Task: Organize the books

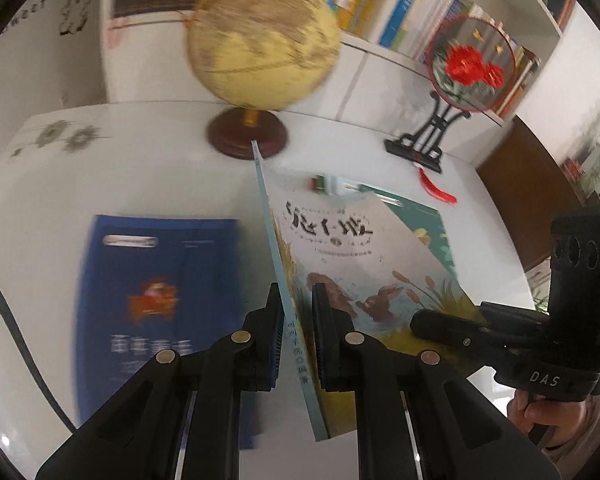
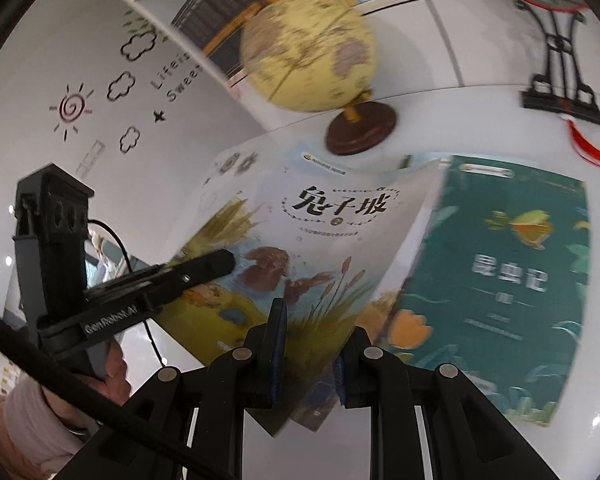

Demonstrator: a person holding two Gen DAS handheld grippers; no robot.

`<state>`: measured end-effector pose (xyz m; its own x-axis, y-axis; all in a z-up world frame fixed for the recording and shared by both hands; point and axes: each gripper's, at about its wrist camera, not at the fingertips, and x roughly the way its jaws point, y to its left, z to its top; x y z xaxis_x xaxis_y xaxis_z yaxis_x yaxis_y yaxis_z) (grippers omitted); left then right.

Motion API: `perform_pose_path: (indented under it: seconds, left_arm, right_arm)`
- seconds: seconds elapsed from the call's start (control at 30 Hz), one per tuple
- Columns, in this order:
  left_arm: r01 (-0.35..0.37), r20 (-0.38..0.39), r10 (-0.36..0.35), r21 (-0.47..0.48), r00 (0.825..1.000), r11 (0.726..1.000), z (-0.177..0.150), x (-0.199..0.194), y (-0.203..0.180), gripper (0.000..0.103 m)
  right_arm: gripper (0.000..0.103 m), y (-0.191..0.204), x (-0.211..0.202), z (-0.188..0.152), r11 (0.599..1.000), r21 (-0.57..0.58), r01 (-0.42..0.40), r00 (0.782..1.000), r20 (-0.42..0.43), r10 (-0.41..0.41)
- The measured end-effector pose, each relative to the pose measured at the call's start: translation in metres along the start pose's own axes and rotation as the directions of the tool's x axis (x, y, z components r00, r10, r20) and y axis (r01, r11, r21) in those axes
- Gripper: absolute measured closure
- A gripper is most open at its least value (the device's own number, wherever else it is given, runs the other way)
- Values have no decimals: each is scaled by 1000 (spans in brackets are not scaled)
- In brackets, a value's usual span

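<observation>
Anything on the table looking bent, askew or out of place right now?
The rabbit book is off the white table, pinched at its spine edge by the left gripper and at the lower corner by the right gripper. Its cover bows between them. The blue book and green book lie flat.

"兔子坡" on rabbit book (image 2: 320, 232), "昆虫记" on green book (image 2: 508, 276), "GenRobot.AI" on left tool (image 2: 204, 266), "DAS" on right tool (image 1: 440, 324), "Sweet" on wall (image 2: 100, 80)
</observation>
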<state>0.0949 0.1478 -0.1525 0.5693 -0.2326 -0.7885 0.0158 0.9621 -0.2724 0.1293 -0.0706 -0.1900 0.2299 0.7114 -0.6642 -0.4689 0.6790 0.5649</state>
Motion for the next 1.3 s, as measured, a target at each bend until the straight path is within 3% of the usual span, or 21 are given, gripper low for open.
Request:
perform_pose_path:
  seconds: [0.2, 0.43, 0.73, 1.3]
  left_arm:
    - [-59, 16, 61, -62, 998, 996, -18, -24, 57, 93]
    - [-100, -19, 99, -120, 995, 988, -50, -29, 110, 93]
    - [-112, -74, 101, -157, 992, 981, -71, -11, 142, 92]
    - [-118, -111, 98, -184, 989, 976, -73, 0, 154, 88]
  right_arm:
    - [83, 60, 41, -1, 992, -128, -14, 999, -42, 9]
    - [83, 103, 89, -6, 981, -188, -37, 995, -95, 20]
    - [83, 94, 130, -17, 985, -168, 28, 985, -165, -57]
    - [83, 86, 133, -22, 993, -119, 5, 974, -224, -32]
